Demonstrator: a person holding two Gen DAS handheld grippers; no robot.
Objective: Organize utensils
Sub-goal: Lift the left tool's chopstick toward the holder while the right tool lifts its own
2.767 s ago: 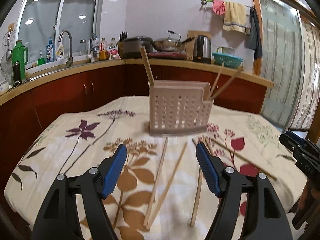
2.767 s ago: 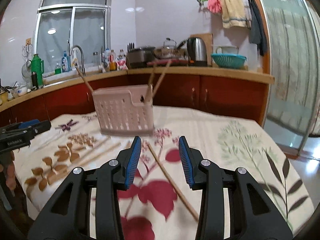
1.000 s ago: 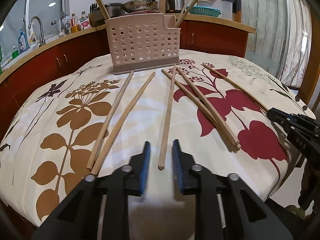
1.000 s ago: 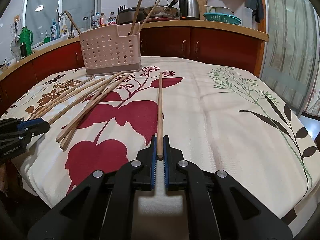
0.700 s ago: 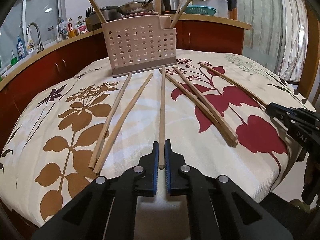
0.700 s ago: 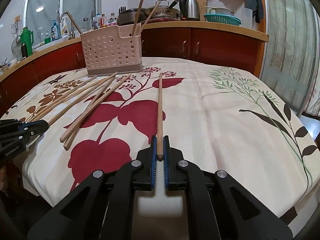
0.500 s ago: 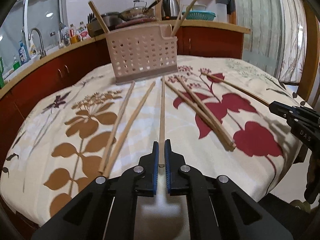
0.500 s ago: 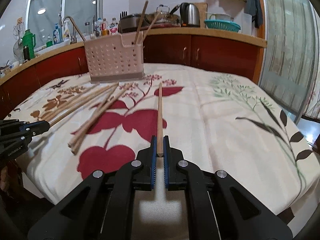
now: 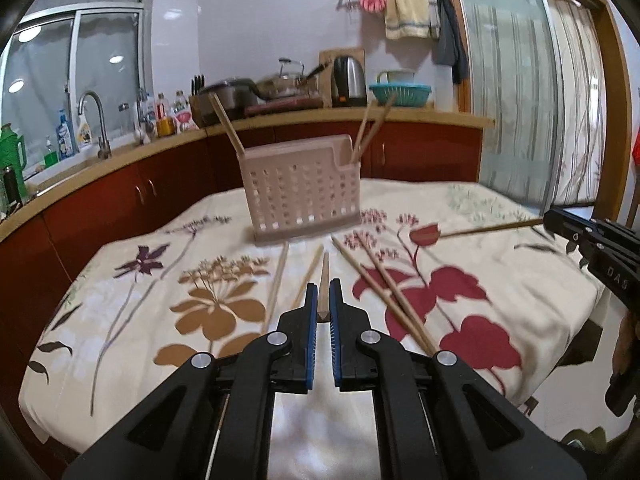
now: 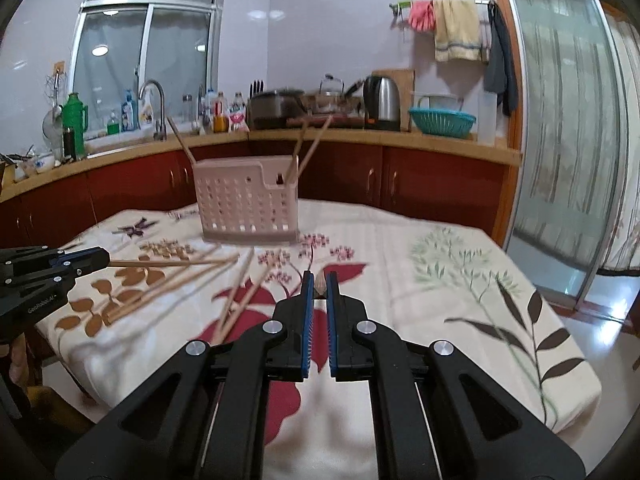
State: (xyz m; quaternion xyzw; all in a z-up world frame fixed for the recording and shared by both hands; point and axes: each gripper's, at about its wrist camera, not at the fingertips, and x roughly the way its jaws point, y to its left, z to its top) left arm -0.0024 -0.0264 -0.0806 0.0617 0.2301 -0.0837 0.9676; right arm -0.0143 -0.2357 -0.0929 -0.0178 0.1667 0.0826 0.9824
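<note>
A pale perforated utensil holder [image 9: 304,192] [image 10: 246,208] stands at the far side of the flowered tablecloth [image 9: 132,304]. One chopstick leans in its left end and two in its right corner [image 9: 370,128]. My left gripper [image 9: 322,286] is shut on the near end of a wooden chopstick [image 9: 325,266], lifted off the cloth and aimed at the holder. My right gripper [image 10: 319,280] is shut on another chopstick [image 10: 319,289], seen almost end-on. Each gripper shows in the other's view, the right gripper [image 9: 560,220] and the left gripper [image 10: 92,258], with its stick held level above the table.
Several loose chopsticks lie on the cloth, two left of centre [image 9: 278,280] and a crossed pair to the right [image 9: 384,288] [image 10: 240,300]. Behind the table runs a red-cabinet counter [image 10: 440,184] with a sink tap, bottles, pots and a kettle [image 10: 382,98]. A glass sliding door [image 10: 560,140] stands at the right.
The left gripper closed on its chopstick. Both grippers then rose off the table with their chopsticks and tilted up, so the holder and counter now sit lower in each view.
</note>
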